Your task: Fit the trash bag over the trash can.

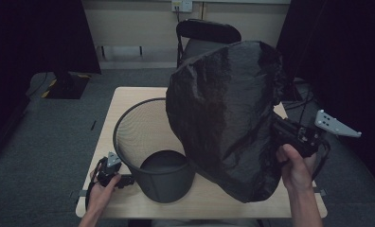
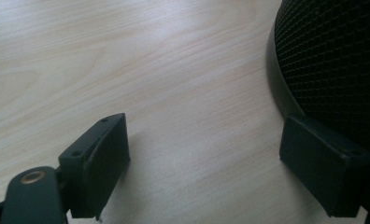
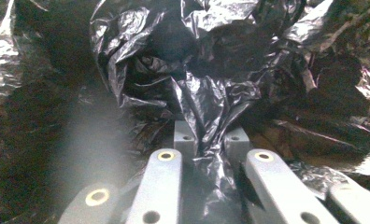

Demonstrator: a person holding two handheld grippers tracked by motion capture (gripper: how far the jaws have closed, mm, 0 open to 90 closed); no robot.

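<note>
Crinkled black bag plastic (image 3: 206,107) fills the right gripper view, a fold pinched tight in the right claw (image 3: 211,140). From the high view, that bag (image 1: 228,113) billows at centre frame, beside the mesh bin (image 1: 150,146) on the tabletop (image 1: 129,97). At lower left, the left claw (image 2: 204,158) rests spread wide, one jaw against the bin's base (image 2: 279,88).
</note>
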